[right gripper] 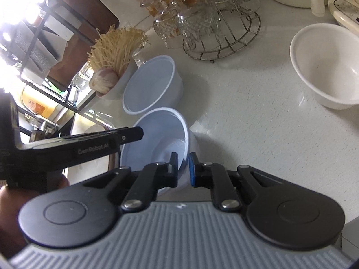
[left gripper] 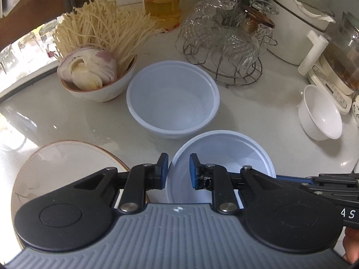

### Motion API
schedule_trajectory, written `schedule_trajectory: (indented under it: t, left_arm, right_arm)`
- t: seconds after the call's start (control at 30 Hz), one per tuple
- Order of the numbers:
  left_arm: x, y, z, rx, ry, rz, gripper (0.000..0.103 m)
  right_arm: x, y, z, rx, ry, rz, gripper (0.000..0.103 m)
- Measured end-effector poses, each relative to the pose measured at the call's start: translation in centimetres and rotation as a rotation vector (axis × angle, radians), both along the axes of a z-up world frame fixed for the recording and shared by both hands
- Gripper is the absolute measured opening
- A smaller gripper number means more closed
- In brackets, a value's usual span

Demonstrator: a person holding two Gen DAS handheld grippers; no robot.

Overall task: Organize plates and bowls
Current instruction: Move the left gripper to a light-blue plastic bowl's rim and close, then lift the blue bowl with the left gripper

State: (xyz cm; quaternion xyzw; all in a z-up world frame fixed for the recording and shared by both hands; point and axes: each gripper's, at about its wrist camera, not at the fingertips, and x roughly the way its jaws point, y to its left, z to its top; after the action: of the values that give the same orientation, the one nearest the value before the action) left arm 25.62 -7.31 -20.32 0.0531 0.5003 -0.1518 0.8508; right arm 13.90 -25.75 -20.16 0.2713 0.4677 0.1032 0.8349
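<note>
Two pale blue-white plastic bowls sit on the counter. The far bowl [left gripper: 172, 103] [right gripper: 152, 87] stands upright and empty. The near bowl [left gripper: 224, 157] [right gripper: 163, 139] is held between both grippers. My left gripper [left gripper: 178, 170] straddles its left rim, one finger inside and one outside, with a gap showing at the rim. My right gripper [right gripper: 183, 170] is closed on its right rim, and the bowl looks tilted in the right wrist view. A white ceramic bowl [left gripper: 320, 112] [right gripper: 327, 65] sits to the right. A brown-rimmed plate [left gripper: 56, 168] lies at the left.
A bowl of enoki mushrooms and onion [left gripper: 94, 67] [right gripper: 112, 71] stands behind the far bowl. A wire rack of glass cups [left gripper: 224, 40] [right gripper: 213, 15], an oil jar [left gripper: 162, 4], a white pot [left gripper: 298, 22] and a kettle base [left gripper: 332, 83] line the back.
</note>
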Motion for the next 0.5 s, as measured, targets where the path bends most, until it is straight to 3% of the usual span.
schedule_trajectory:
  t: [0.37, 0.5]
  left_arm:
    - [-3.0, -1.0, 1.4, -0.100, 0.043, 0.024, 0.024]
    - [-3.9, -1.5, 1.1, -0.092, 0.059, 0.027, 0.024]
  right_arm:
    - [-1.5, -2.3, 1.0, -0.038, 0.001, -0.013, 0.013]
    - [-1.7, -2.9, 0.7, -0.035, 0.014, -0.009, 0.013]
